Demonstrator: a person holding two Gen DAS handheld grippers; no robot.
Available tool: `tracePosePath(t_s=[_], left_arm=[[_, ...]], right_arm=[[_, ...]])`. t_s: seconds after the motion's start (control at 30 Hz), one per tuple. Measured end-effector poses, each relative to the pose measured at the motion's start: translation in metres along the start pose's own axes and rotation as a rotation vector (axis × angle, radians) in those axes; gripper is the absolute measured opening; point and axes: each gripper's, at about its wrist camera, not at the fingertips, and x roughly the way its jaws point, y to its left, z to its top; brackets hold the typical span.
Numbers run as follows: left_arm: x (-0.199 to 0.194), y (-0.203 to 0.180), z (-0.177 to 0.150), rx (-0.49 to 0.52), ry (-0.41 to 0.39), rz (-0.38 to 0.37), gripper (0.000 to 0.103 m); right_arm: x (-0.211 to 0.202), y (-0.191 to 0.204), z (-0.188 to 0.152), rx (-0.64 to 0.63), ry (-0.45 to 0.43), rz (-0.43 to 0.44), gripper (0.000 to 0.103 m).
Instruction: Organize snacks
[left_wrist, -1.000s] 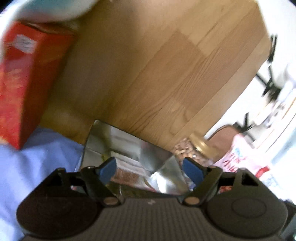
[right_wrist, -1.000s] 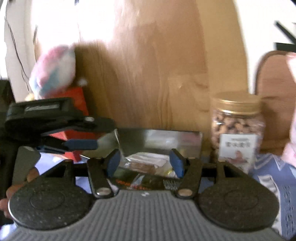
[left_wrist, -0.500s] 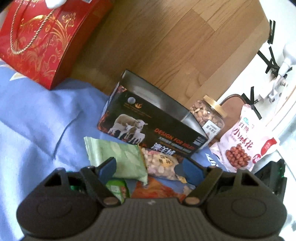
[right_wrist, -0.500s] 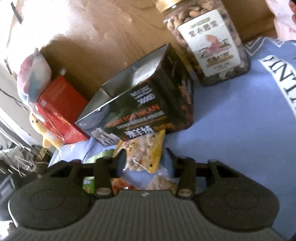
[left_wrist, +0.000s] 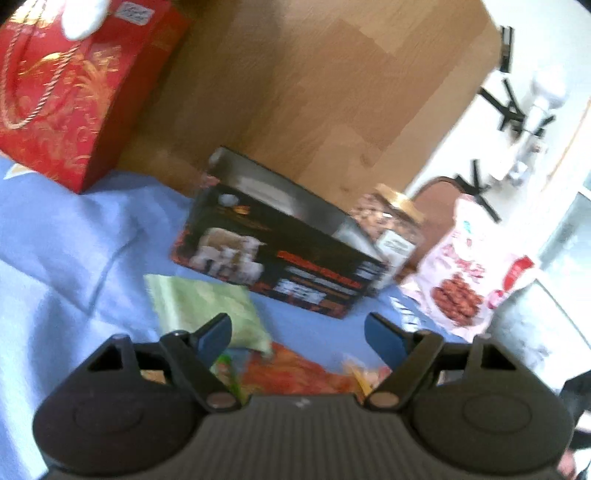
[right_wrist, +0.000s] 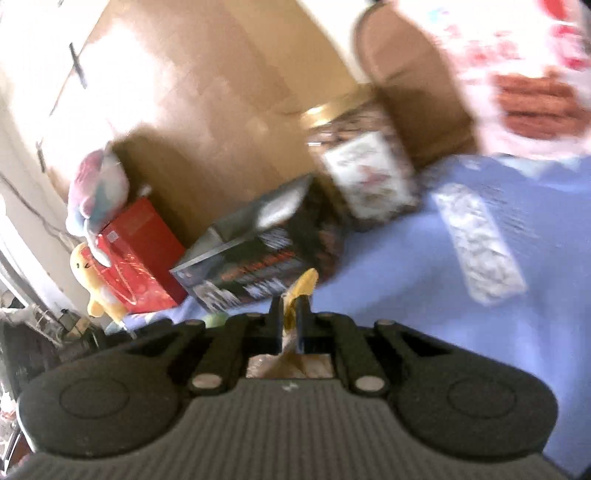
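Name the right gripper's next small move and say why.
Probably lift the yellow packet and carry it toward the open black box. The right gripper is shut on the packet, and the box stands just beyond it on the blue cloth, its top open.

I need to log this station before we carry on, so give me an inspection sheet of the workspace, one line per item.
Surface: blue cloth, wrinkled, against a wooden panel.
Job's things: open black box; nut jar beside it; pink peanut bag; green packet and orange wrappers in front.
Clutter: red gift bag; plush toys on and beside it.
Grippers: left gripper jaws apart, nothing pinched; right gripper jaws shut on a yellow packet.
Cables: thin wires at the left edge of the right view, blurred.
Surroundings: white wall, brown chair back.
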Motion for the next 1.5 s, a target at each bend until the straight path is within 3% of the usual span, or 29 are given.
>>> tracePosePath(t_s=[0.2,0.33,0.4,0.47,0.57,0.77,0.87,1.03,1.17,1.27,1.5], left_arm=[[-0.001,-0.054,-0.014,0.097,0.102,-0.124,0.081],[0.012,-0.087,-0.031,0.134,0.205,-0.196,0.081],[0.019,-0.100,-0.038,0.154,0.246,-0.197,0.081],[0.028,-0.109,-0.046,0.162,0.293,-0.190,0.081],[0.032,-0.121,-0.058,0.213,0.322,-0.155,0.085],[0.033,-0.145,-0.074,0.326,0.359,-0.121,0.087],[0.036,-0.159,-0.086,0.403,0.361,-0.091,0.087],[0.040,-0.161,-0.091,0.452,0.339,-0.015,0.091],[0.036,-0.167,-0.089,0.427,0.360,-0.080,0.090],[0.033,-0.175,-0.094,0.474,0.341,-0.086,0.090],[0.054,-0.152,-0.092,0.349,0.427,-0.097,0.090]], right_arm=[[-0.042,-0.033,-0.038,0.110,0.024,-0.052,0.009],[-0.061,-0.032,-0.046,0.067,-0.002,-0.094,0.016],[-0.069,-0.027,-0.046,0.007,-0.014,-0.106,0.027],[-0.074,-0.018,-0.049,-0.077,-0.038,-0.101,0.051],[-0.071,-0.006,-0.054,-0.260,-0.019,-0.101,0.062],[-0.044,0.005,-0.066,-0.532,0.061,-0.183,0.063],[-0.039,0.002,-0.067,-0.593,0.072,-0.193,0.063],[-0.036,-0.001,-0.063,-0.598,0.081,-0.195,0.064],[-0.037,-0.003,-0.063,-0.585,0.084,-0.190,0.068],[-0.038,-0.004,-0.064,-0.570,0.076,-0.185,0.069],[-0.040,-0.006,-0.063,-0.551,0.069,-0.180,0.069]])
